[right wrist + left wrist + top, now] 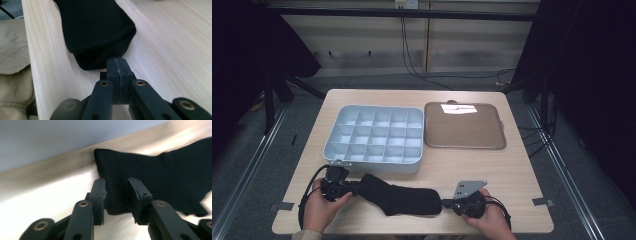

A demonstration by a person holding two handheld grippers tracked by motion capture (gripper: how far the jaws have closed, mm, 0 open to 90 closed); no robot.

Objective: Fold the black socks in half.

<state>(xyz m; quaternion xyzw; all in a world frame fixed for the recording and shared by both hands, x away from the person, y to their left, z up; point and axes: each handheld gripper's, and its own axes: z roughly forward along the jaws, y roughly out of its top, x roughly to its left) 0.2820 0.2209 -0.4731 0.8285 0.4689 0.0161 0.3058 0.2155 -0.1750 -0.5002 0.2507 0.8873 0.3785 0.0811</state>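
Knit black sock [404, 199] lies flat along the near edge of the pale wood-grain tabletop [492, 165]. Right fingers [117, 67] are pinched together at its rounded toe; left fingers [100, 195] stand apart, straddling the ribbed cuff. Beyond sits a grey compartmented plastic tray [374, 162].

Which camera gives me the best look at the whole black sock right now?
The high view: the black sock lies flat along the table's near edge, whole, between both grippers. The left gripper view shows its ribbed cuff end between that gripper's parted jaws. The right gripper view shows its toe end at the shut right gripper.
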